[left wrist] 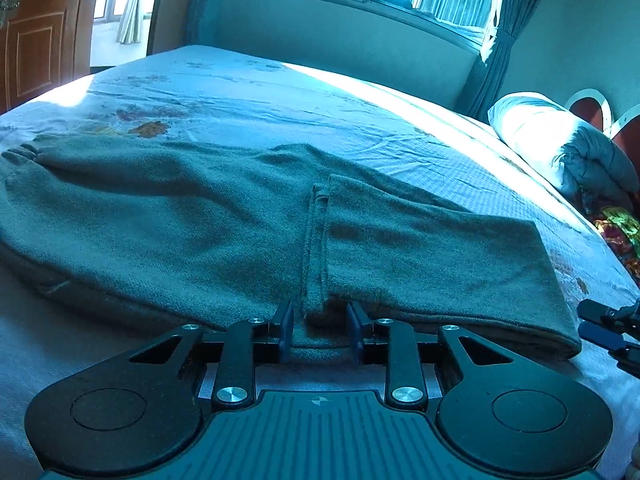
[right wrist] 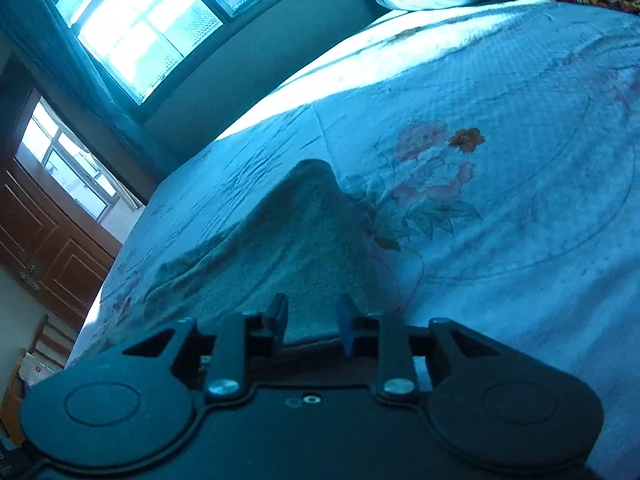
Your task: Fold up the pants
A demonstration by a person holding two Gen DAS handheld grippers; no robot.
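Left wrist view: the pants lie spread across the bed, one part already folded over. The left gripper has its jaws narrowed around the near hem, seemingly pinching it, though the contact itself is hard to see. The right gripper shows at the picture's edge, by the fabric's corner.

Right wrist view: the right gripper is closed on the pants, cloth bunched between its jaws. The risk: a shallow pinch catches only the top layer, so lifting leaves the fold uneven.
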